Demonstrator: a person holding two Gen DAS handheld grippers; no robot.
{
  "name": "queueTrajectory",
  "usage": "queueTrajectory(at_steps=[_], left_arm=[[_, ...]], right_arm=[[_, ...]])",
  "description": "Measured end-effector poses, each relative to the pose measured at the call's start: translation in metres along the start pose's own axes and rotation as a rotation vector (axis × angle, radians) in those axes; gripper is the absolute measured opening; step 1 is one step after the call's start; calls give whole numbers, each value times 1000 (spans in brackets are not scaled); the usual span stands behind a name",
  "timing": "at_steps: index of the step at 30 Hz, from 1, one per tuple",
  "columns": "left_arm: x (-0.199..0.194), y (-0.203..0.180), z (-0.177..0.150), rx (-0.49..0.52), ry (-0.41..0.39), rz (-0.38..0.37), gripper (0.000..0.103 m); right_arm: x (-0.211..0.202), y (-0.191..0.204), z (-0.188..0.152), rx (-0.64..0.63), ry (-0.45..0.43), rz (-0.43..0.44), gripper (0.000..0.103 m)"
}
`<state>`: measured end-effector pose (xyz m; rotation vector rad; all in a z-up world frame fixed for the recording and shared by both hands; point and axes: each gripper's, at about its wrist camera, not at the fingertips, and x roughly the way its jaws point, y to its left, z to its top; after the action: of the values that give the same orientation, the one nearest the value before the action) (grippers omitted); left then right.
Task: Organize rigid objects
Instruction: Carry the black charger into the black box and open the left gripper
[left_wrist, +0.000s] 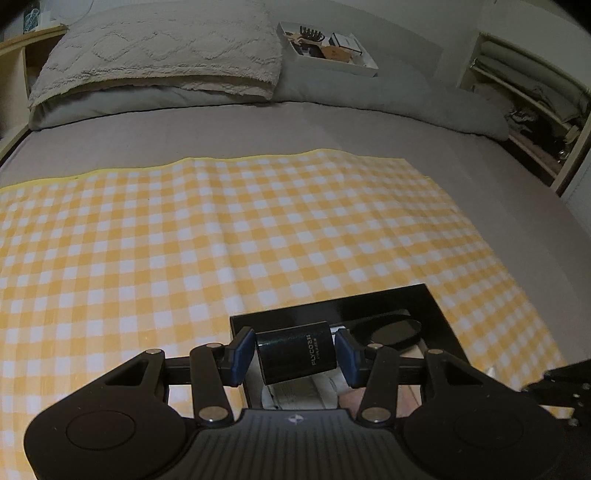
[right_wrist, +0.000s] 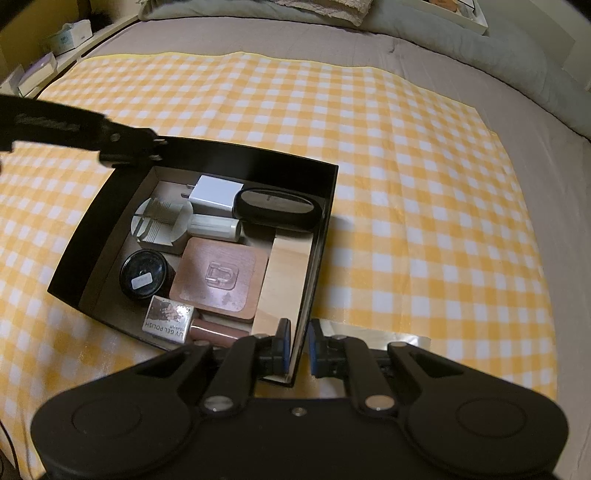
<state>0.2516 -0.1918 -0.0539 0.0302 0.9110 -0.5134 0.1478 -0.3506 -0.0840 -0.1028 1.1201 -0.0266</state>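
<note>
A black open box (right_wrist: 258, 157) lies on a yellow checked cloth (right_wrist: 406, 184) on the bed. It holds several small items: a white charger (right_wrist: 216, 192), a black oval case (right_wrist: 277, 210), a pink square compact (right_wrist: 221, 277), a black round jar (right_wrist: 146, 273) and a UV gel polish box (right_wrist: 168, 319). My left gripper (left_wrist: 295, 356) is shut on a black FLYCO cylinder (left_wrist: 295, 354) above the box (left_wrist: 332, 306). My right gripper (right_wrist: 298, 347) is shut on the box's near right wall (right_wrist: 314, 280).
Pillows (left_wrist: 159, 51) lie at the head of the bed. A white tray (left_wrist: 332, 62) of small items sits beside them. Shelves (left_wrist: 524, 96) stand at the right. Small boxes (right_wrist: 66, 37) sit on a ledge at the left.
</note>
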Motion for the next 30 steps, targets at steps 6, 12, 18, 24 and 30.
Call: queueTrajectory(at_steps=[6, 12, 18, 24, 30], left_arm=[[16, 4, 3, 5, 10, 41, 50], [19, 11, 3, 12, 8, 48, 66], [12, 10, 1, 22, 28, 33, 74], [2, 4, -5, 23, 36, 26, 92], [-15, 2, -12, 22, 30, 28, 102]], right_arm=[[0, -1, 1, 3, 0, 8, 10], [1, -1, 1, -1, 3, 5, 9], [2, 1, 2, -2, 3, 4, 9], [2, 1, 2, -2, 3, 4, 9], [4, 1, 3, 4, 1, -3, 9]])
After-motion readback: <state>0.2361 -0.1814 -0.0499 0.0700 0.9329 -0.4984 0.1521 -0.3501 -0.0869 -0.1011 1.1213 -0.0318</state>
